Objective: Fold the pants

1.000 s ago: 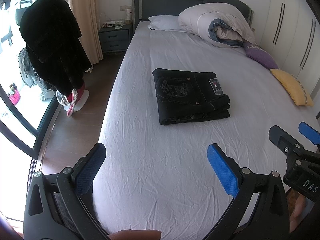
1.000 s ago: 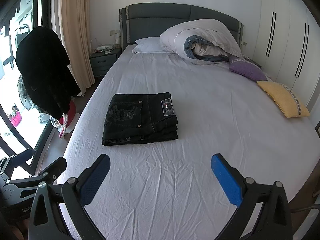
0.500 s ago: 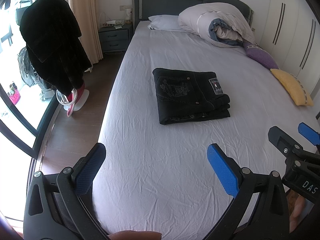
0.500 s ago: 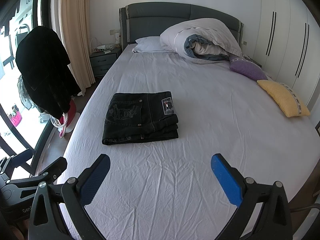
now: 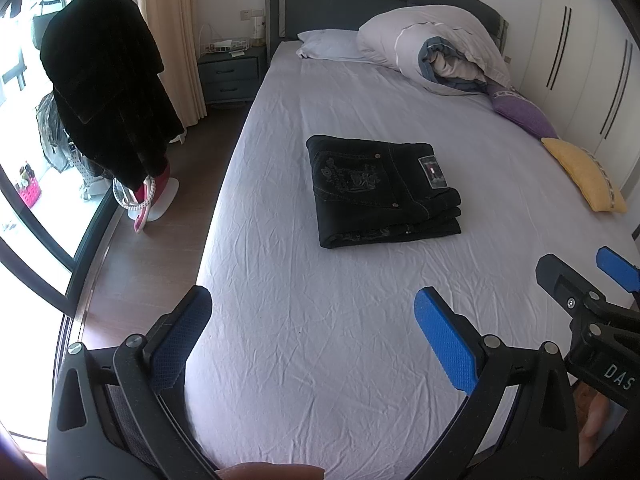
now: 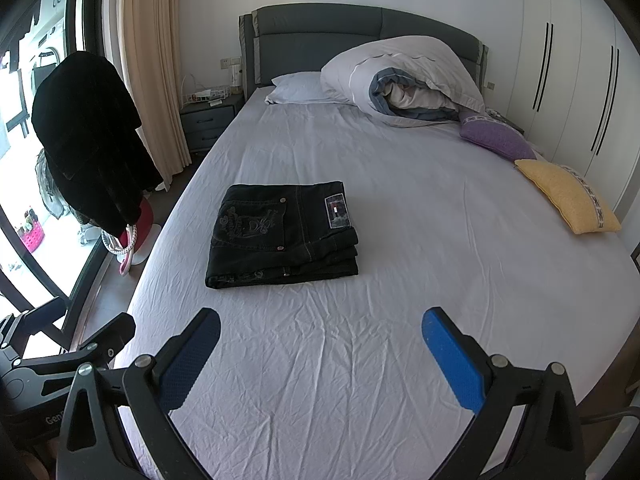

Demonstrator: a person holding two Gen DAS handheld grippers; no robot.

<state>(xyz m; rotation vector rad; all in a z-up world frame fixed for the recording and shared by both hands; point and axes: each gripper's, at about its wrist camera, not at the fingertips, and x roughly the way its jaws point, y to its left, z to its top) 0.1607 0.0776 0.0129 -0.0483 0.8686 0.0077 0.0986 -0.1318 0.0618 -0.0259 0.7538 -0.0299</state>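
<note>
A pair of black pants [image 5: 380,190] lies folded into a neat rectangular stack near the middle of a bed [image 5: 320,340] covered with a wrinkled pale sheet. A back pocket with stitched embroidery and a small square label face up, and the folded layers show along the stack's near edge. Both grippers hover above the near end of the bed, well apart from the pants. The left gripper [image 5: 312,328] has its blue-padded fingers spread wide and grips nothing. The right gripper [image 6: 320,344] is likewise spread wide and empty. In the left wrist view, part of the right gripper shows at the right edge; in the right wrist view, part of the left gripper shows at the lower left. At the far end of the bed, against a dark headboard [image 6: 360,28], lie a white pillow [image 6: 298,88] and a rolled-up duvet [image 6: 404,80]. A purple cushion [image 6: 496,138] and a yellow cushion [image 6: 568,196] lie along the right side of the bed. On the left, a black coat [image 6: 84,140] hangs on a stand by a window, with a beige curtain [image 6: 152,72] and a nightstand [image 6: 208,124] farther back. White wardrobe doors [image 6: 572,80] stand on the right.
</note>
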